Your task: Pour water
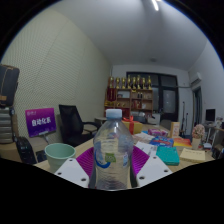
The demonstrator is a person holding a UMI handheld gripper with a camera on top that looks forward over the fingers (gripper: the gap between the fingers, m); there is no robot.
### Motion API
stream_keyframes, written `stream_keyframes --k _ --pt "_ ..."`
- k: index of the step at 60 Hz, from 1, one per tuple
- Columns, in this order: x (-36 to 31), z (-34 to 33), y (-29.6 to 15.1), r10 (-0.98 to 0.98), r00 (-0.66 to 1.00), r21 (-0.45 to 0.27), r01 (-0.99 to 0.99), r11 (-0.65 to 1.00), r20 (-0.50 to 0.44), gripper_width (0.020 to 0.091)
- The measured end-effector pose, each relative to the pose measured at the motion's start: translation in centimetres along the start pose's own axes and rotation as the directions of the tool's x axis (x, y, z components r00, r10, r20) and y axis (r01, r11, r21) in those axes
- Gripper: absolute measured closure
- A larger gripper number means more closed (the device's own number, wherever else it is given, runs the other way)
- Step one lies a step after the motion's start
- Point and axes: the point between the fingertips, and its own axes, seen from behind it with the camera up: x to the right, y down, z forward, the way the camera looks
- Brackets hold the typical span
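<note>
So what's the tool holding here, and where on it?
The tool is shut on a clear water bottle, both pads pressing its lower body, well below the cap.

A purple sign (41,122) with white characters stood beyond the jaws, off to their left, its writing too small to read. The bottle (113,150) between the jaws bore no readable label.

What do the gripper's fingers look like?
The gripper has two pale, whitish fingers, each with a bright magenta pad on its inner face. No cables, markings or sleeve show in this view.
</note>
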Motion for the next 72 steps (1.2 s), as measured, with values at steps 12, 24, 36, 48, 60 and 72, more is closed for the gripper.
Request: stream_keyframes --k 12,24,36,48,60,72 --pt "0.3 -0.4 -0.2 0.03 0.999 0.008 -0.03 1.0 -0.015 0.0545" --pt "0.2 -1.4 1.8 0.0 1.0 -0.125 0.003 0.992 0.022 0.0282" --pt "0.5 -6.2 1.4 -0.061 0.998 -0.136 0.065 0.989 0.034 0.0257" --pt "0.8 -14.2 0.5 -0.002 1.0 -0.124 0.001 0.992 -0.009 0.0259" --pt "-0.7 -25.1 -1.5 0.076 0.997 -0.117 -0.076 0.99 -0.005 0.0255" --pt "-1.4 -33.6 -4.2 0.125 0.992 -0.092 -0.125 0.988 -0.001 0.0258"
